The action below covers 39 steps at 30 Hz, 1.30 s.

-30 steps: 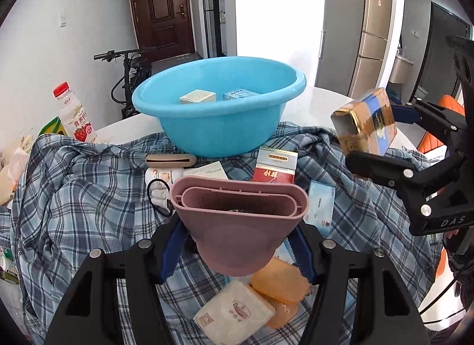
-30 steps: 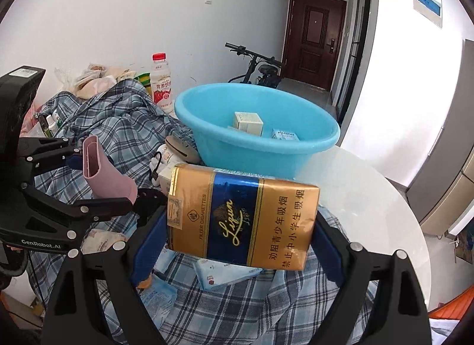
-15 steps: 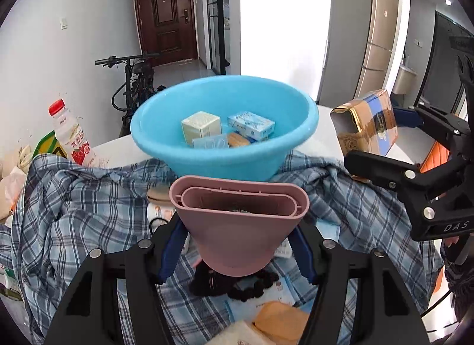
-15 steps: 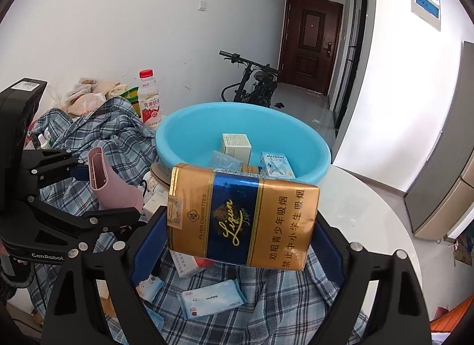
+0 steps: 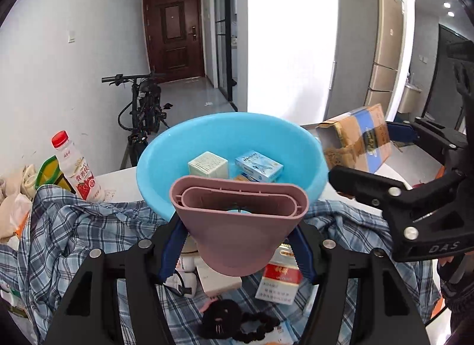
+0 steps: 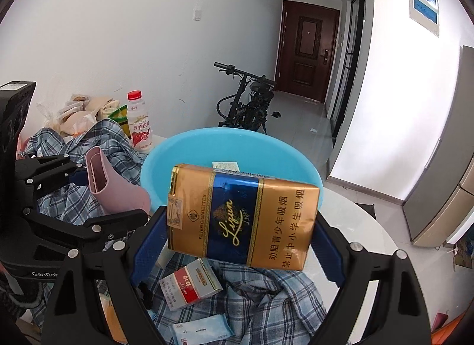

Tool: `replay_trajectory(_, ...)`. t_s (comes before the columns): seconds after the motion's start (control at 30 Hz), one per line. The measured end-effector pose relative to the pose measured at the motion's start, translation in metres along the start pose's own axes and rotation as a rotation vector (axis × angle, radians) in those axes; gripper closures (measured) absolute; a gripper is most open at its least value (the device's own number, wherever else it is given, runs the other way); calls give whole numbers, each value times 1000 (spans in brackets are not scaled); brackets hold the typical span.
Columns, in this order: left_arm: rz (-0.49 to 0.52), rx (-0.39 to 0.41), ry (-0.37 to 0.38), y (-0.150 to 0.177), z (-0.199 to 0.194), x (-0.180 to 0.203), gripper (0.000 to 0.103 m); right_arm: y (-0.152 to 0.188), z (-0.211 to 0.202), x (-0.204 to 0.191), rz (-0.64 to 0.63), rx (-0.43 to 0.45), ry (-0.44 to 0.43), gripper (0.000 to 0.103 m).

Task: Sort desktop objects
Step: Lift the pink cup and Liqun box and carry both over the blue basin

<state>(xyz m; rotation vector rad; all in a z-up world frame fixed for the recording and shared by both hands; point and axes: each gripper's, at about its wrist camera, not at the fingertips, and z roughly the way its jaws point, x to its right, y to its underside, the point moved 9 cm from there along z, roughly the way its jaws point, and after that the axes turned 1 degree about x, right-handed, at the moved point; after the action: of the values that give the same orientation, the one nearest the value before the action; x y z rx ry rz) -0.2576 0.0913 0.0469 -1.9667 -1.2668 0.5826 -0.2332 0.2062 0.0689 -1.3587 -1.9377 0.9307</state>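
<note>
My left gripper (image 5: 238,251) is shut on a pink funnel-shaped holder (image 5: 237,226), held just in front of the blue basin (image 5: 207,134). The basin holds a pale green box (image 5: 208,164) and a blue-white box (image 5: 258,166). My right gripper (image 6: 238,235) is shut on a gold and blue cigarette carton (image 6: 241,216), held at the basin's right rim (image 6: 237,140). The carton also shows in the left wrist view (image 5: 354,140), and the pink holder in the right wrist view (image 6: 114,185).
A plaid shirt (image 5: 74,232) covers the white round table (image 6: 361,226). On it lie a red-white cigarette pack (image 5: 278,281), a black hair tie (image 5: 237,322) and a tissue pack (image 6: 203,330). A drink bottle (image 5: 75,167) and bags stand at the left. A bicycle (image 5: 142,108) stands behind.
Both grippers have risen and moved forward toward the basin with their loads. The basin's inside now shows from higher up.
</note>
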Motion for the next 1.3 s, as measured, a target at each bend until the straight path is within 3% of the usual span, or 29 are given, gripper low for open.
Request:
replay_trajectory(0.1, -11, 3, 17, -10, 6, -2, 36, -10, 3, 5, 18, 6, -11, 15)
replay_trajectory(0.37, -50, -18, -35, -37, 45, -23, 36, -43, 2, 39, 146, 119, 27, 15)
replay_trajectory(0.73, -153, -50, -30, -65, 107, -50, 36, -65, 60, 65, 276, 53, 29, 15)
replay_trajectory(0.93, -103, -33, -114, -80, 128, -58, 36, -68, 90, 74, 281, 25, 12, 15)
replay_trajectory(1.1, -162, -63, -42, -86, 149, -63, 36, -74, 112, 83, 325, 13, 7, 15)
replay_trajectory(1.3, -127, -77, -12, -93, 167, -59, 36, -82, 128, 90, 319, -4, 39, 15)
